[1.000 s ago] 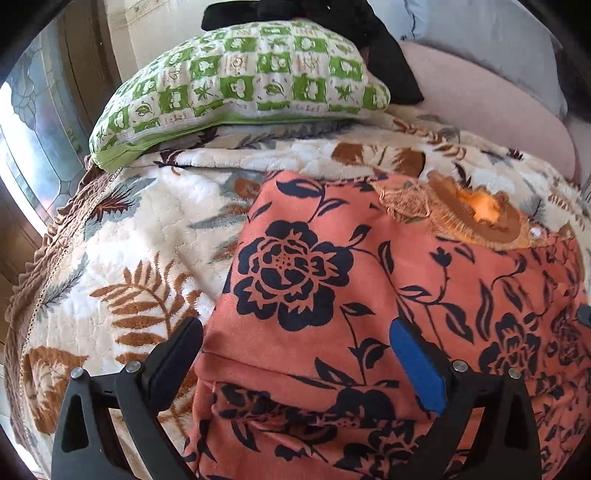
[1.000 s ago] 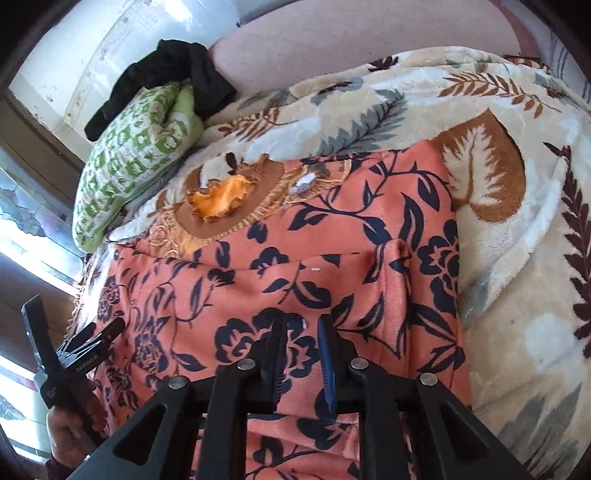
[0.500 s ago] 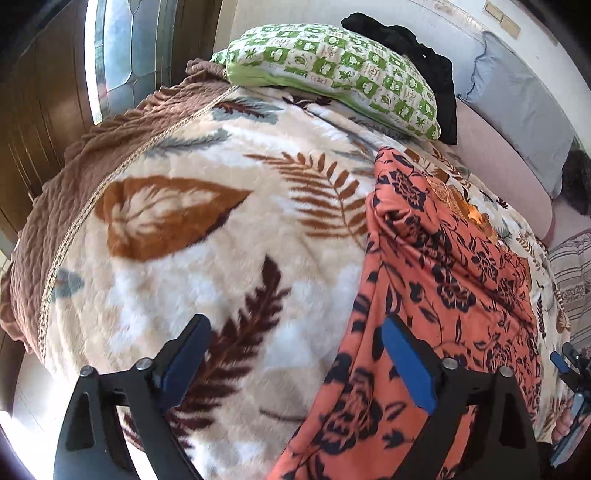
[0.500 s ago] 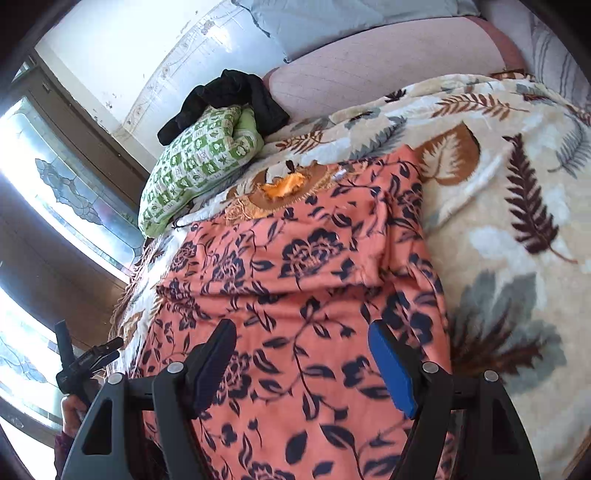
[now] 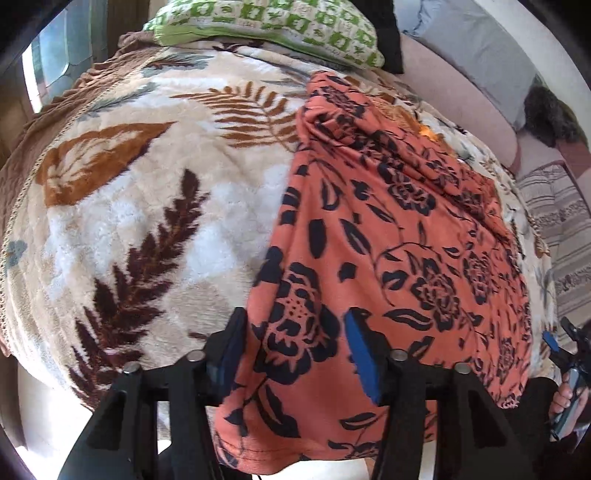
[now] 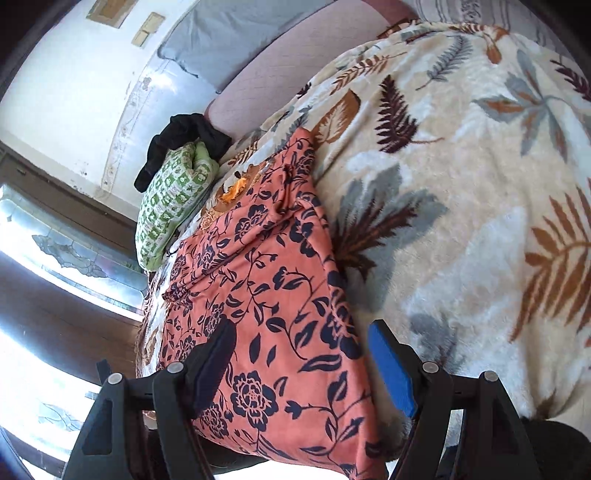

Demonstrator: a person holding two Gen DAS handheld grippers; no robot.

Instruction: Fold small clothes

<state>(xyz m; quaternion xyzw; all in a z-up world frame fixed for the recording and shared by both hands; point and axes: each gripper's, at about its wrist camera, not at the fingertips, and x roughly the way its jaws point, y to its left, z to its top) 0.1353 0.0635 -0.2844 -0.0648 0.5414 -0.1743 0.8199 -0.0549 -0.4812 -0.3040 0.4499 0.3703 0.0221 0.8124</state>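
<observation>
Both grippers have slid from mid-garment down to its near hem since the earlier frames. Left gripper (image 5: 295, 347) was over the upper floral part by the collar, now sits at the bottom-left corner of the garment; its jaws have just been closing in, approx. half-way now, w/ the hem corner between them. Pads don't visibly press the cloth yet, so not a grip. Right gripper (image 6: 301, 363) was nearly closed a sec ago; its jaws opened and now stand wide, straddling the bottom-right corner of the cloth, nothing pinched.

Orange floral garment (image 5: 388, 229) lies lengthwise on the bed, over the leaf-print blanket (image 5: 147, 206), collar end w/ brown-and-orange trim far from the cameras, near hem hanging a bit over the bed edge. Sides look folded in, so it's a narrow strip. In right wrist view the same garment (image 6: 266, 280) runs up toward the green checked pillow (image 6: 170, 199), w/ a black cloth (image 6: 181, 136) bunched behind the pillow.

Blanket (image 6: 461, 206) fills the right of that view. Right gripper also shows at far right edge of left wrist view (image 5: 561, 347), w/ a hand (image 5: 563, 397) on its handle. Pink headboard (image 6: 266, 81) and grey cushion (image 6: 229, 33) sit at the far end.
</observation>
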